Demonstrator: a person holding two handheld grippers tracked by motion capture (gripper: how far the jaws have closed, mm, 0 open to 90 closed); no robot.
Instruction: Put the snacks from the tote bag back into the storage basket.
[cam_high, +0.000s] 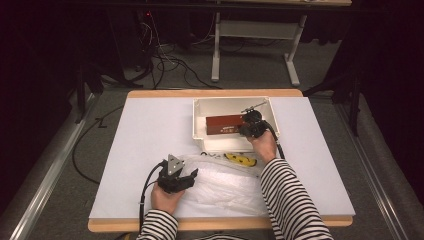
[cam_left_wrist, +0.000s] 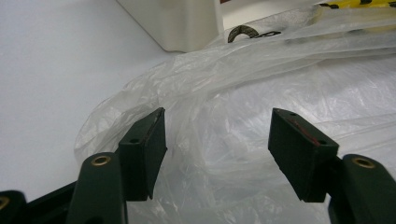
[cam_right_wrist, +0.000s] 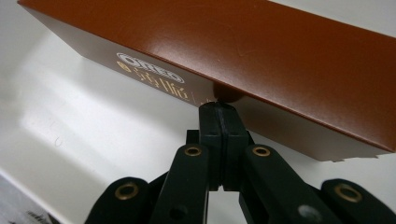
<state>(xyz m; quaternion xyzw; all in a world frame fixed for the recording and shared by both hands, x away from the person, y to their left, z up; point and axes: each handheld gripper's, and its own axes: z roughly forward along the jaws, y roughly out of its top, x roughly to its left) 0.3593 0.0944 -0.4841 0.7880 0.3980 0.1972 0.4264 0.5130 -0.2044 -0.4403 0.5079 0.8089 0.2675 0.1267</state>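
My left gripper (cam_high: 181, 177) sits near the front edge of the white table (cam_high: 150, 135), jaws spread apart and clamped on nothing. In the left gripper view the crumpled clear plastic bag (cam_left_wrist: 261, 107) lies under and between the two black pads (cam_left_wrist: 145, 149); whether the pads touch the film I can't tell. In the high view the bag (cam_high: 225, 182) spreads to the right of that gripper, between my two striped sleeves (cam_high: 290, 200). A yellow item with black marks (cam_high: 241, 159) lies at the bag's far edge, just in front of the white bin (cam_high: 200, 117), partly under the film. The bin stands toward the far right part of the table. Inside it lies the reddish-brown box (cam_high: 225, 124), long side across the bin. My right gripper (cam_high: 251, 125) is down in the bin at the box's right end. In the right gripper view its jaws are pressed fully together, nothing between them, and the closed tip meets the lower edge of the box (cam_right_wrist: 280, 60) near the gold print; touching or just short of it, hard to say. The box sits directly ahead of and above that tip, on the bin's white floor (cam_right_wrist: 93, 116).
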